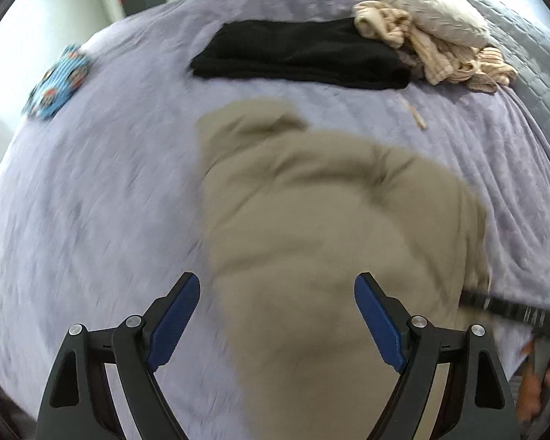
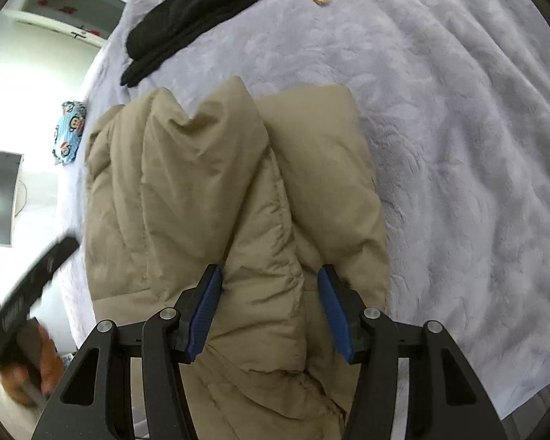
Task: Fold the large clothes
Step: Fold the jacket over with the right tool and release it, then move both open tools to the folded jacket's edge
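Right gripper [image 2: 269, 311] jaws apart, straddling a fold of the tan jacket [image 2: 216, 198], pads not pressing. Left gripper [image 1: 277, 324] wide open above it. Jacket lies mid-frame on the bed [image 2: 458, 146]; black garment [image 1: 304, 55] upper centre.

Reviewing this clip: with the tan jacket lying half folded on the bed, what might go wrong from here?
1. The puffy tan jacket looks springy; with the right gripper open, its folded sleeve may flop back.
2. The left gripper hangs open over the jacket's edge and could grab the purple blanket too.
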`<act>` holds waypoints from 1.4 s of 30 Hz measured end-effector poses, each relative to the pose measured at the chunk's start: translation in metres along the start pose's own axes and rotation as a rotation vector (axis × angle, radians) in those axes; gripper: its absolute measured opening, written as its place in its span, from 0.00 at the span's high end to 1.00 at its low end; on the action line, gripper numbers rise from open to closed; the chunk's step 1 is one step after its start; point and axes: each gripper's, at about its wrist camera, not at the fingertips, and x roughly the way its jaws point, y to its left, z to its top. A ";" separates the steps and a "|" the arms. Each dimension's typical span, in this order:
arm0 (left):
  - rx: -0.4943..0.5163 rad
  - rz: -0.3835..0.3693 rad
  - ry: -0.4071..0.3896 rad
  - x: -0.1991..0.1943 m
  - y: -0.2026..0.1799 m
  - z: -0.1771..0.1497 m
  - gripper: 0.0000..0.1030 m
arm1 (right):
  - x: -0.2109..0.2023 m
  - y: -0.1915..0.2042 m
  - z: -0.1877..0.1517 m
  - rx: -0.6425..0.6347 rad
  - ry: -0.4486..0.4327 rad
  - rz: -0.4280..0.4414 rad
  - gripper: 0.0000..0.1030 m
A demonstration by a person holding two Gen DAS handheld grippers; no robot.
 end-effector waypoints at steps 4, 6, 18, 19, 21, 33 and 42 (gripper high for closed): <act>-0.049 -0.013 0.091 0.006 0.017 -0.047 0.16 | -0.003 -0.001 -0.006 -0.011 -0.005 -0.018 0.43; -0.069 -0.028 0.113 0.012 0.019 -0.067 0.16 | -0.001 0.000 -0.010 -0.018 -0.001 -0.035 0.43; -0.032 -0.111 0.142 0.013 0.029 -0.088 0.14 | -0.016 0.009 -0.036 -0.007 -0.046 -0.160 0.43; -0.022 -0.117 0.143 0.010 0.031 -0.087 0.14 | -0.023 0.011 -0.042 -0.001 -0.057 -0.164 0.43; 0.000 -0.127 0.145 0.007 0.035 -0.087 0.14 | -0.030 0.015 -0.049 0.006 -0.075 -0.170 0.43; 0.044 -0.146 0.156 0.000 0.055 -0.088 0.14 | -0.044 0.034 -0.095 0.083 -0.127 -0.239 0.36; 0.026 -0.116 0.153 0.001 0.059 -0.080 0.00 | -0.051 0.039 -0.079 0.039 -0.103 -0.220 0.27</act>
